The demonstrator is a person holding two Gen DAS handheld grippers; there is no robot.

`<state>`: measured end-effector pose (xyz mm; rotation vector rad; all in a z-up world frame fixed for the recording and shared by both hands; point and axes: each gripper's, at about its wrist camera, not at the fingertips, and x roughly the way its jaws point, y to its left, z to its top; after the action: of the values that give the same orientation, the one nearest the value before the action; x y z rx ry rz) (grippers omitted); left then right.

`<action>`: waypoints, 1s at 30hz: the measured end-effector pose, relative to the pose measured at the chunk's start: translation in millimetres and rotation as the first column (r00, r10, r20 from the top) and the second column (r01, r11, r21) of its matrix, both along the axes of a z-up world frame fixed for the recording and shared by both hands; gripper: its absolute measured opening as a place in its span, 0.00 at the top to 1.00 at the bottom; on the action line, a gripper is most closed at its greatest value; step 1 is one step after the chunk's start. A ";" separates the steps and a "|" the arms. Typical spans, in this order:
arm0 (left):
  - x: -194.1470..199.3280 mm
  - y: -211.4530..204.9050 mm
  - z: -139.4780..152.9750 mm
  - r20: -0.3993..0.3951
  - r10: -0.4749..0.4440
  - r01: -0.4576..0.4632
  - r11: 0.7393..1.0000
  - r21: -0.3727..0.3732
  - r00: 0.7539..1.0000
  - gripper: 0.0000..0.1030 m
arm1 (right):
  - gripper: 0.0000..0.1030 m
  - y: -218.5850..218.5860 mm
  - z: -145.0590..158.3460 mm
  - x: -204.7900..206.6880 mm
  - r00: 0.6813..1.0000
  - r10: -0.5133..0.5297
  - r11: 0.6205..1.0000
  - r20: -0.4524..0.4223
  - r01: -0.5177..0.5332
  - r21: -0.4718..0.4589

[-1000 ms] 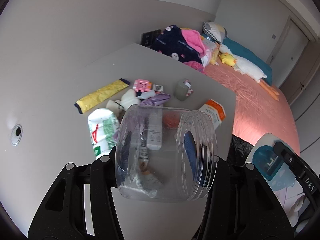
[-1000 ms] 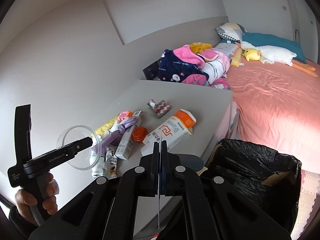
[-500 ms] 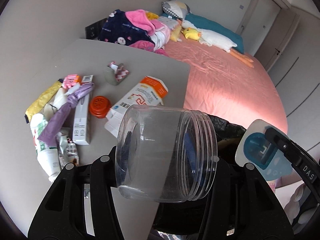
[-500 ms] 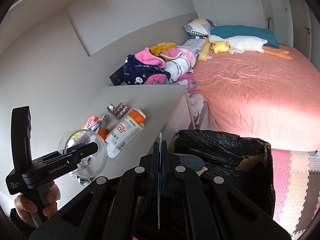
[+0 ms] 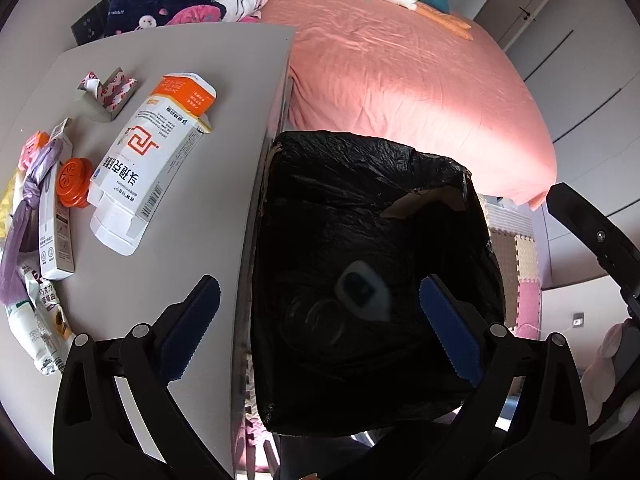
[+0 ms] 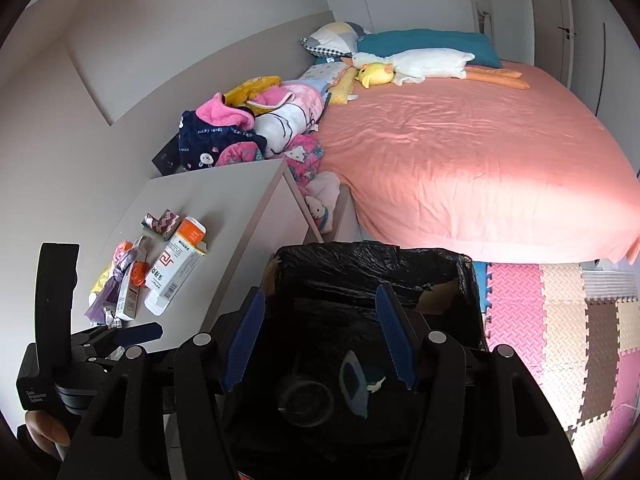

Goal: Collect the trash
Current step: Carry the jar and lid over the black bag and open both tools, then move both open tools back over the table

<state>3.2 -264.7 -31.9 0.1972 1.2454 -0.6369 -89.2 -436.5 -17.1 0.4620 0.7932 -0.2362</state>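
The left gripper [image 5: 320, 320] hung over the bin, its jaws having just opened to their widest with nothing between them. The right gripper [image 6: 318, 336] also pointed into the bin, its jaws having just parted to a middling gap, likewise empty. Below both, the black-bagged trash bin [image 5: 372, 168] stood on the floor just beside the right edge of the grey tabletop [image 5: 224, 72]. At its bottom lay a clear plastic jar [image 5: 320, 320] and, touching it, a white-and-teal flat lid or label [image 5: 362, 290].

Left of the bin, trash lay on the table: a white carton with an orange end [image 5: 156, 152] printed with Chinese characters and a barcode, an orange round cap [image 5: 74, 182] just beside it, a slim white box [image 5: 54, 220], a purple wrapper [image 5: 24, 216] and a small patterned folded box [image 5: 110, 90] farther back. Other writing was too small to read.

Beyond lay a bed with a pink sheet [image 6: 460, 152], heaped clothes [image 6: 240, 128] by the wall, and a plush goose [image 6: 412, 64] near a teal pillow [image 6: 428, 40].

Only the right wrist view showed the foam puzzle mat [image 6: 560, 312] on the floor and the left gripper's handle with a hand [image 6: 46, 428] on it; its label was not legible.
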 end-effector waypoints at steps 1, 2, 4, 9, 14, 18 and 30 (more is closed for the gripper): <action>-0.8 -1.6 1.5 0.010 -0.005 0.004 1.000 0.004 1.000 0.06 | 0.43 -1.8 -0.4 -0.1 1.000 -0.003 1.000 0.001 0.003 0.003; 0.6 -3.3 2.4 0.018 -0.007 0.007 1.000 0.007 1.000 0.06 | 0.43 -2.9 -0.5 0.4 1.000 -0.006 1.000 0.000 0.006 0.005; 1.9 -3.6 4.1 0.023 -0.010 0.009 1.000 0.007 1.000 0.06 | 0.43 -3.9 -1.7 0.3 1.000 -0.011 1.000 0.002 0.011 0.008; 6.2 -3.6 3.1 0.022 -0.009 0.009 1.000 0.009 1.000 0.06 | 0.43 -3.9 -2.5 -0.1 1.000 -0.007 1.000 0.002 0.007 0.013; 5.0 -3.8 3.9 0.023 -0.010 0.010 1.000 0.009 1.000 0.06 | 0.43 -2.1 -1.7 -0.6 1.000 -0.004 1.000 0.003 0.003 0.013; 3.8 -1.3 5.3 0.029 -0.010 0.010 1.000 0.011 1.000 0.06 | 0.43 2.3 -1.4 0.6 1.000 0.006 1.000 0.002 -0.007 0.011; 3.6 34.9 10.4 0.046 0.073 -0.073 0.997 0.001 0.996 0.06 | 0.43 35.2 0.3 19.2 0.995 0.096 0.995 -0.003 -0.096 0.003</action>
<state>6.8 -229.8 -21.5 0.1670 1.2042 -0.5649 -70.0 -401.3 -16.7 0.4255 0.8166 -0.1464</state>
